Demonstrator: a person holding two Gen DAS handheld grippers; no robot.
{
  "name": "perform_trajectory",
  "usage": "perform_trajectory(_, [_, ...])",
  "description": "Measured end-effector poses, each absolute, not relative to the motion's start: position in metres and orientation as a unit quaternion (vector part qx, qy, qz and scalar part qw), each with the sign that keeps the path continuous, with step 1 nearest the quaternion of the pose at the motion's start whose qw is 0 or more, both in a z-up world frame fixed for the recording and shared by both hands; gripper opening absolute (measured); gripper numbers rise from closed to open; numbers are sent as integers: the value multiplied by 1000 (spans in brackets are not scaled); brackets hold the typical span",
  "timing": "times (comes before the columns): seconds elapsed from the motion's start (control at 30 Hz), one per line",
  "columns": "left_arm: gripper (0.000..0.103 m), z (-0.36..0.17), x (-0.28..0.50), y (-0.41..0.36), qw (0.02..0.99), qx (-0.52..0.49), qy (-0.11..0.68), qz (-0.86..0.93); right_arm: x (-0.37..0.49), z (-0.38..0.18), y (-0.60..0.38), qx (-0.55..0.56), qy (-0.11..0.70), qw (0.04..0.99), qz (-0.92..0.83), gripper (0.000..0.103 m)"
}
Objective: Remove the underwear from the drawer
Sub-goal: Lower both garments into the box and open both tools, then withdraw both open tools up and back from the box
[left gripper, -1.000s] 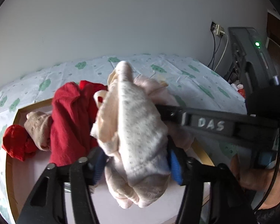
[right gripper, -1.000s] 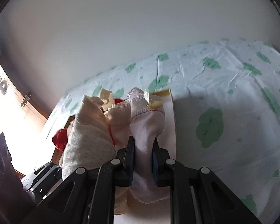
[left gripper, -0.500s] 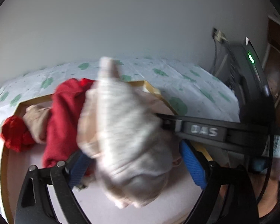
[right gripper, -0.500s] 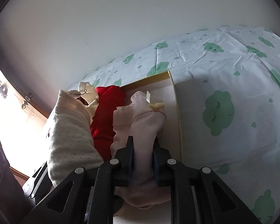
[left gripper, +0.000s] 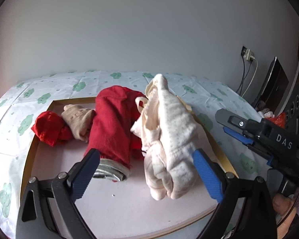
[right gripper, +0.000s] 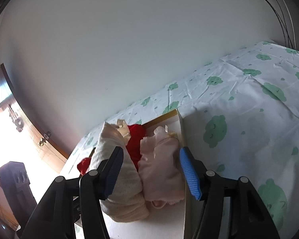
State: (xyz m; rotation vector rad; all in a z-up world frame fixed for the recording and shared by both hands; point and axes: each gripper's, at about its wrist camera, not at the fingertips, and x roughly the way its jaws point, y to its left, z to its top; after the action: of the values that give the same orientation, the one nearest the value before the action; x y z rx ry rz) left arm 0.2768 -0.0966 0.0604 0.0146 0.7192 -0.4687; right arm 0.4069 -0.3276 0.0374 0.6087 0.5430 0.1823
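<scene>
My left gripper [left gripper: 146,171] and right gripper [right gripper: 149,172] have just spread, pinching nothing; the cream underwear [left gripper: 169,139] lies lengthwise toward the drawer [left gripper: 37,139] back edge.

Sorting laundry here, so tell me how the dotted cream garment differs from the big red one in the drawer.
The dotted cream garment is pale with tiny dots; the red garment is plain deep red. The cream one is bunched into a taller bundle; the red one lies longer and lower, with a grey band at its end. Both lie rolled, side by side in the drawer.
</scene>
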Motion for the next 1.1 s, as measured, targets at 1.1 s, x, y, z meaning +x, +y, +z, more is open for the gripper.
perform_trajectory(1.1, [96, 54, 249, -84, 943, 72, 286, -151, 357, 48, -283, 225, 223, 946, 74, 62])
